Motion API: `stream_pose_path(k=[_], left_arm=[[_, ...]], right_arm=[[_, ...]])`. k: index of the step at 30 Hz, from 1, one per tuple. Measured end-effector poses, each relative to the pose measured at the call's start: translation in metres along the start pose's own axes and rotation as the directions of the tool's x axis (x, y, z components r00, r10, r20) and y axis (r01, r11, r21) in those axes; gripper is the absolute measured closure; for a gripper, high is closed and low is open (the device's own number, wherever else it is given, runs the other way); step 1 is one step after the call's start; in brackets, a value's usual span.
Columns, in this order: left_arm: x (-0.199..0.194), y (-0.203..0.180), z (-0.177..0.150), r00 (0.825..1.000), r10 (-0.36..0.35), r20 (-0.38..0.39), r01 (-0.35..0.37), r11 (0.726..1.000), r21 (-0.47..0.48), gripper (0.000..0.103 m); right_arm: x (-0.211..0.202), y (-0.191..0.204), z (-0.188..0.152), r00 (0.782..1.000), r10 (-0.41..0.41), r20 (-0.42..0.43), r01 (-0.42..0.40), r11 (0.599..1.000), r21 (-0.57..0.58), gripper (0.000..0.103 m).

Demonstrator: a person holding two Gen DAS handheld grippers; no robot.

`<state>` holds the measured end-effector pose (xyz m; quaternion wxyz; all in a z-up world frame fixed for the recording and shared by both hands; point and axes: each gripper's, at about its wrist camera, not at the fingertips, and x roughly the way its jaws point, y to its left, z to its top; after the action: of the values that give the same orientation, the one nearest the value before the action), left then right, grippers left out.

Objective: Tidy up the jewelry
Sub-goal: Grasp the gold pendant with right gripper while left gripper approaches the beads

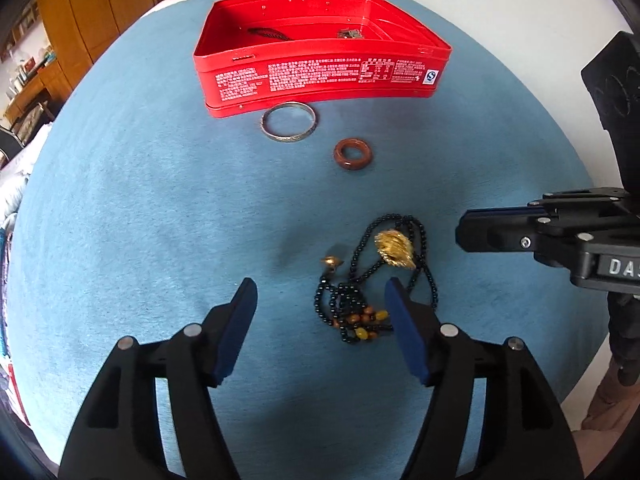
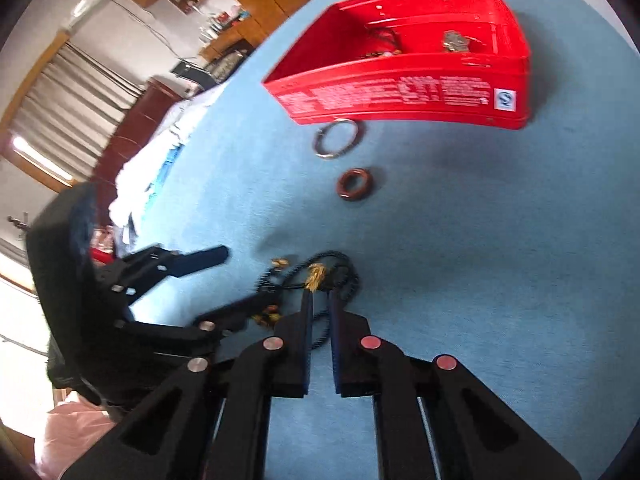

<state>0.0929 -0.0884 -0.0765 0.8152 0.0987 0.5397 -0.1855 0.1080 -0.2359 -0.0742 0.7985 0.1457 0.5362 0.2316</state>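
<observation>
Closest to the left wrist camera, the left gripper (image 1: pixel 320 300) hangs above the blue cloth (image 1: pixel 140 220) with its jaws spread wide and nothing between them; its right blue pad (image 1: pixel 404 320) stands over the edge of a heaped black bead necklace (image 1: pixel 356 276). That necklace lies tangled on the cloth, with a cluster of amber and brown beads (image 1: pixel 368 320) at its near end, a small gold bell-shaped charm (image 1: pixel 332 262) on its left side and a large gold pendant (image 1: pixel 394 249) on its far right side. Seen from the right wrist camera, the right gripper (image 2: pixel 320 300) has its jaws drawn in to a narrow gap, the tips set just behind the gold pendant (image 2: pixel 316 276) with a strand of the necklace (image 2: pixel 344 276) running between the pads; whether they actually pinch the strand cannot be told, as this view is blurred. In the left wrist view the same gripper (image 1: pixel 464 232) enters from the right, its black fingers (image 1: pixel 492 236) close together and pointing toward the pendant. Farther out, well apart from the necklace, a thick reddish-brown ring (image 1: pixel 353 154) lies flat on the cloth. Beyond it, a thin silver bangle (image 1: pixel 289 122) lies flat just beside the front wall of an open red tin box (image 1: pixel 320 76), touching or nearly touching its base. Inside the box, a dark piece of jewelry (image 1: pixel 266 34) rests on the left and a small metallic piece (image 1: pixel 350 34) on the right. Wooden cabinets (image 1: pixel 100 12) stand in the background past the table edge.
</observation>
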Motion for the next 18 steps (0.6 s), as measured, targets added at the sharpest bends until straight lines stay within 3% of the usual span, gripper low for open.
stream_pose_path(k=[2, 6, 18], left_arm=[[0.001, 0.003, -0.002, 1.0, 0.002, -0.001, -0.002, 1.0, -0.001, 0.036], [0.002, 0.007, -0.004, 1.0, 0.019, -0.003, -0.019, 1.0, -0.001, 0.036], [0.021, 0.013, -0.002, 0.999, 0.016, -0.041, -0.017, 1.0, -0.014, 0.034]], right_arm=[[0.003, 0.0, 0.0, 1.0, -0.001, -0.009, 0.001, 1.0, -0.01, 0.095], [0.017, 0.008, 0.004, 0.999, -0.002, -0.044, 0.001, 0.999, -0.033, 0.081], [0.05, 0.014, 0.015, 0.99, -0.049, -0.13, 0.048, 0.999, -0.006, 0.081]])
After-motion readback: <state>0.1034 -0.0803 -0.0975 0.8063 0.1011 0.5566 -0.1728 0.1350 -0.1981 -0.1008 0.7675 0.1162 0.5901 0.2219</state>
